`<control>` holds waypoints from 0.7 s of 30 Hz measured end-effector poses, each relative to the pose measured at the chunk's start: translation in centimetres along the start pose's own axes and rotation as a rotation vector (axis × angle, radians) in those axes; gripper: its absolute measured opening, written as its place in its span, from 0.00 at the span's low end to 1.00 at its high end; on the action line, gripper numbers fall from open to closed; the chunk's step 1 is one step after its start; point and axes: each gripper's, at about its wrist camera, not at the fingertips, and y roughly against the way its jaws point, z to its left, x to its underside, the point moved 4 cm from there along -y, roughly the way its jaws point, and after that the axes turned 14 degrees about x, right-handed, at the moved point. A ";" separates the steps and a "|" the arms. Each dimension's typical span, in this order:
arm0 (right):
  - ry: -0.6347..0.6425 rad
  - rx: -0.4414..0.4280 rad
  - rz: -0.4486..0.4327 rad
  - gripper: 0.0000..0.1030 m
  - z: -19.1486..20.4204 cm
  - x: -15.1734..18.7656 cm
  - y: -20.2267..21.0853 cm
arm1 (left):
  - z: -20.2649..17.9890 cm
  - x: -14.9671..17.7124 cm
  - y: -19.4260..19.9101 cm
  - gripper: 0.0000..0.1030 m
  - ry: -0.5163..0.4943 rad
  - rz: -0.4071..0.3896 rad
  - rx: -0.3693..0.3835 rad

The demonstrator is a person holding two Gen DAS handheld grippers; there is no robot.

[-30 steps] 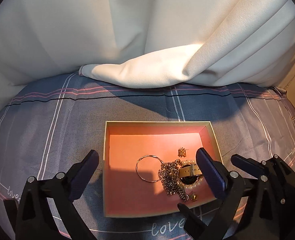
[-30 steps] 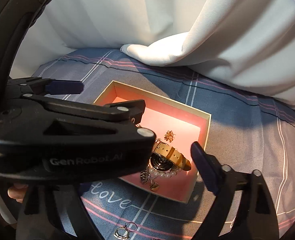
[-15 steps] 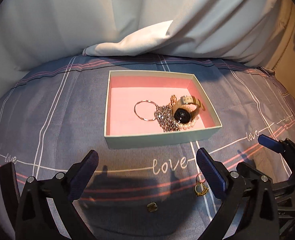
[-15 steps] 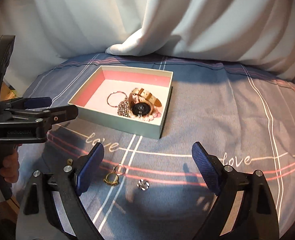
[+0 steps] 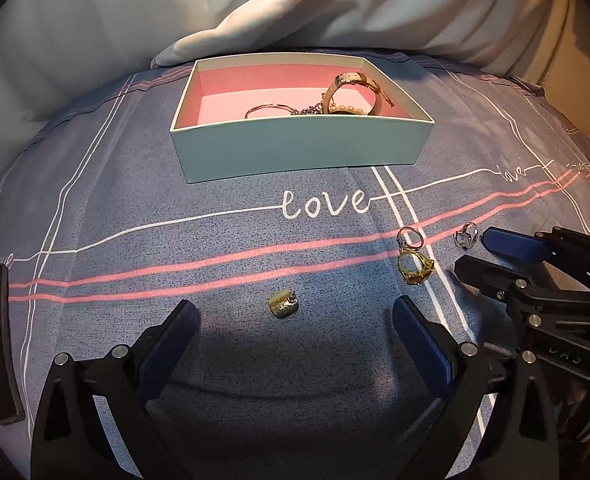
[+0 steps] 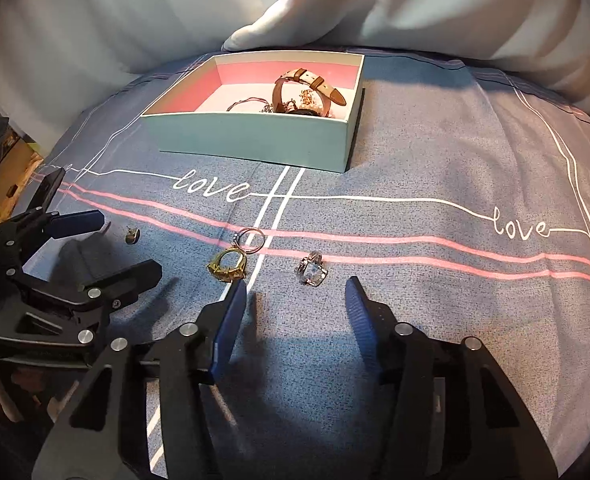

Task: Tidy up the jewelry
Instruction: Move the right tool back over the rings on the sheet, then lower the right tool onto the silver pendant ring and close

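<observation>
A mint-green box (image 5: 303,152) with a pink inside holds a tan-strapped watch (image 5: 355,88), a hoop and chains. On the blue cloth in front lie a gold stud (image 5: 283,305), a gold ring (image 5: 415,269), a thin ring (image 5: 411,237) and a silver ring (image 5: 466,236). My left gripper (image 5: 295,320) is open, low over the cloth, with the gold stud just ahead of its fingertips. My right gripper (image 6: 295,290) has its jaws closing, and the silver ring (image 6: 313,272) lies just beyond its tips, untouched. The gold ring (image 6: 229,266) sits off its left fingertip (image 6: 237,294).
White fabric (image 5: 275,8) is bunched behind the box. The cloth carries pink and white lines and "love" lettering (image 5: 323,202). In the right wrist view the left gripper (image 6: 123,246) stands close on the left, beside the gold stud (image 6: 132,235).
Both grippers have drawn back from above the box and dropped low over the cloth near the loose rings. The right gripper's jaws have narrowed. The left gripper's jaws stay wide.
</observation>
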 end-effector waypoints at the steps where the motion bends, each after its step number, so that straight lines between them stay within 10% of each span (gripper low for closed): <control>1: 0.004 0.002 0.002 0.43 0.1 -0.1 -0.2 | 0.2 0.1 -0.1 0.94 0.009 0.003 0.000; 21: 0.019 0.045 -0.009 0.23 -0.1 -0.2 -0.7 | 0.0 -0.4 -0.7 0.92 -0.013 0.007 -0.013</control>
